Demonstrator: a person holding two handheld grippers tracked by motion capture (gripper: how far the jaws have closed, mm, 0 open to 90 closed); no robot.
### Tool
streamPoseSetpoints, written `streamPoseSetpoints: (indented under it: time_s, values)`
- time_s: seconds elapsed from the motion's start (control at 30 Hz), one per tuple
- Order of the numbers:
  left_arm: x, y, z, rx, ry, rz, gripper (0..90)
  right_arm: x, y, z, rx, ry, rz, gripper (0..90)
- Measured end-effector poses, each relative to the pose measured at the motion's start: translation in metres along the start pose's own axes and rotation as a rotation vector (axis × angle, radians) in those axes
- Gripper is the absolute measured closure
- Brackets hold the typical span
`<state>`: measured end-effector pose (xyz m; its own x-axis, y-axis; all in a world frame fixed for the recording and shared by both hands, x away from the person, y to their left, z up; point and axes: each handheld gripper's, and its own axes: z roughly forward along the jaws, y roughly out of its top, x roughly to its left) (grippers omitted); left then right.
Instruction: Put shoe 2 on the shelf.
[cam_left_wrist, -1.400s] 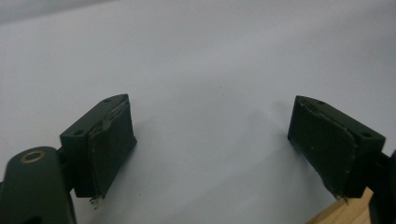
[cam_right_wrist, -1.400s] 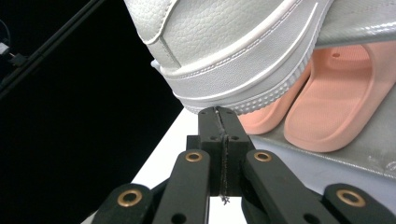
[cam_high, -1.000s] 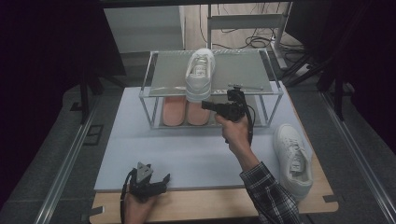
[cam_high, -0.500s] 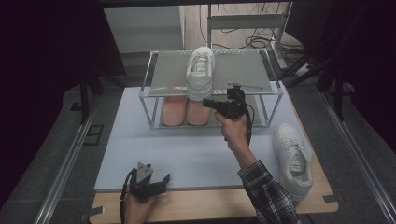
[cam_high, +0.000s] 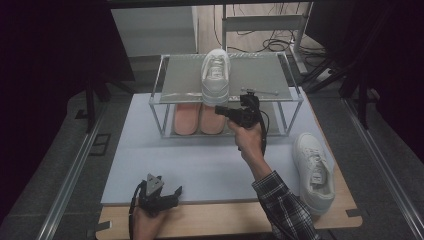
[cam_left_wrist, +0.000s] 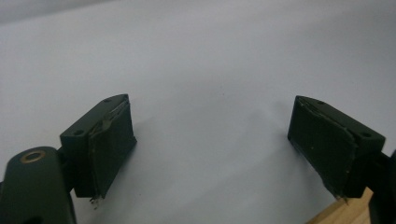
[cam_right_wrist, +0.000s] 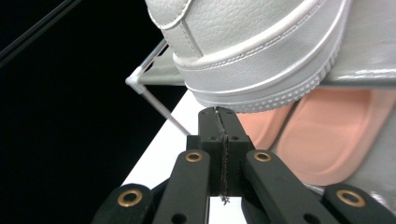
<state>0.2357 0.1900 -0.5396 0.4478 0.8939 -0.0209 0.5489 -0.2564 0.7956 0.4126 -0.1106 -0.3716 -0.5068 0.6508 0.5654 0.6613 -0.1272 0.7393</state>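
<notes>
Nothing moved, right claw (cam_right_wrist: 218, 112) closed empty at white shoe (cam_right_wrist: 261, 51) heel, left claw (cam_left_wrist: 219, 149) wide open.

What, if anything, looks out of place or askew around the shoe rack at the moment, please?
The white sneaker on the rack's top shelf overhangs the front edge heel-first instead of sitting fully on it. The shut right gripper sits just beneath that heel. Its partner, the second white sneaker, lies apart on the table at the right.

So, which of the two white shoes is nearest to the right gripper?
The white shoe on the rack's top shelf, heel just beyond the shut right gripper. The other white shoe lies on the table, farther off.
</notes>
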Motion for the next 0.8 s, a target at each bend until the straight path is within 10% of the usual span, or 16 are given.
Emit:
streamPoseSetpoints:
  time_s: [0.8]
  values:
    - [0.000, 0.000, 0.000, 0.000, -0.001, 0.000, 14.1, 0.000, 0.006, 0.015, 0.012, -0.012, -0.011, 90.0]
